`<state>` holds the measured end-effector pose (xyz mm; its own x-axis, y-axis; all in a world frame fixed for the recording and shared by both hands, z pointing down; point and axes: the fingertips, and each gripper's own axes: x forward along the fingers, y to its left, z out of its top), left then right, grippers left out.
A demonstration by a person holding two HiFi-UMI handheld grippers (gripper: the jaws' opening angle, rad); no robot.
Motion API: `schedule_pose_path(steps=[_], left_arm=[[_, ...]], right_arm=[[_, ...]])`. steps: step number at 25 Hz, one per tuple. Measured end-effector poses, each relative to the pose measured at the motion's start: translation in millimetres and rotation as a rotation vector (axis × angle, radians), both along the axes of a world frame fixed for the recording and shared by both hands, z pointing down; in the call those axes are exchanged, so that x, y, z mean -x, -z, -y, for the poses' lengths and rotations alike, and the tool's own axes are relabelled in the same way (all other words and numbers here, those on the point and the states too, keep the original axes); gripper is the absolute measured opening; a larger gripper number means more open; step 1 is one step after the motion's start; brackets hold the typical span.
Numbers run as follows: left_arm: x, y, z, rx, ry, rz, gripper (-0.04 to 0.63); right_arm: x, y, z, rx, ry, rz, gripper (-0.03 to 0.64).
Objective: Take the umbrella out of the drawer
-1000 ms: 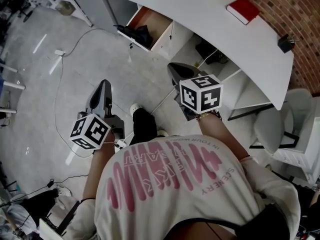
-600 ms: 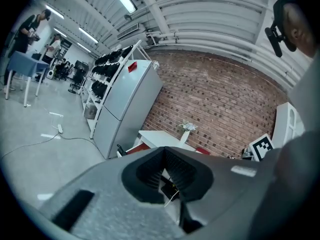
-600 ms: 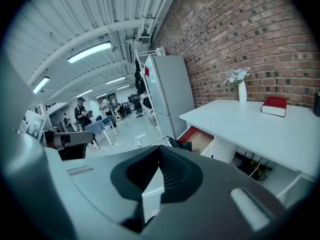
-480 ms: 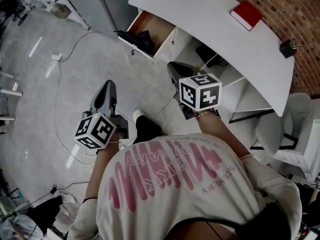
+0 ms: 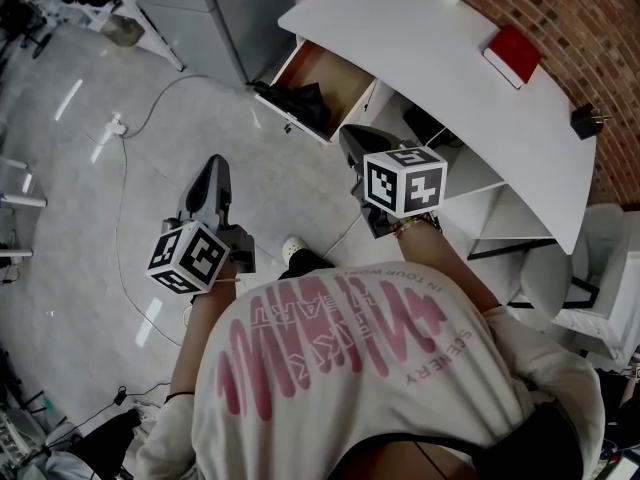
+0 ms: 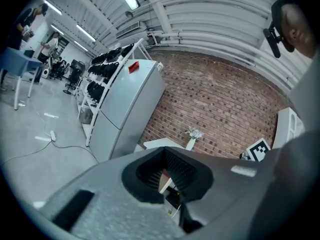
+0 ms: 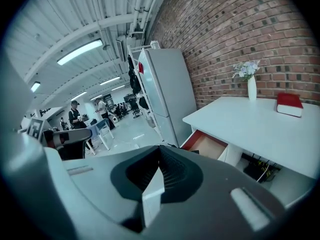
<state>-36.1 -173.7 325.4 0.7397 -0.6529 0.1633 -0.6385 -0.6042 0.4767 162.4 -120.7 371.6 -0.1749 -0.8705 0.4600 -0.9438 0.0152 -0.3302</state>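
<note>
We judge this the approach: left gripper and right gripper, fingers pressed together, sit short of the far drawer; next, spread them round the umbrella

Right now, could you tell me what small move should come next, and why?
Probably bring the right hand-held gripper forward to the open drawer: it hangs short of it, jaws shut and empty, and a dark thing, likely the umbrella, lies at the drawer's front.

The desk is white, the book red, the wall red-brown brick, the drawer orange-brown inside, the umbrella black, the floor pale grey.
</note>
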Motion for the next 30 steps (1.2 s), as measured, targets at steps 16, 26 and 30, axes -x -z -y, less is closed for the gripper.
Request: schedule_pose_path(steps=[16, 26, 30], left_arm=[[34, -15, 117, 0.010, -0.024, -0.011, 0.002], [56, -30, 145, 0.037, 0.018, -0.005, 0.002], [66, -31, 152, 0.039, 0.049, -0.013, 0.002]], right_arm=[[4, -30, 107, 0.049, -0.084, -0.015, 0.067], [9, -59, 143, 0.098, -0.057, -0.015, 0.147], [11, -70, 154, 0.124, -0.039, -0.006, 0.172]])
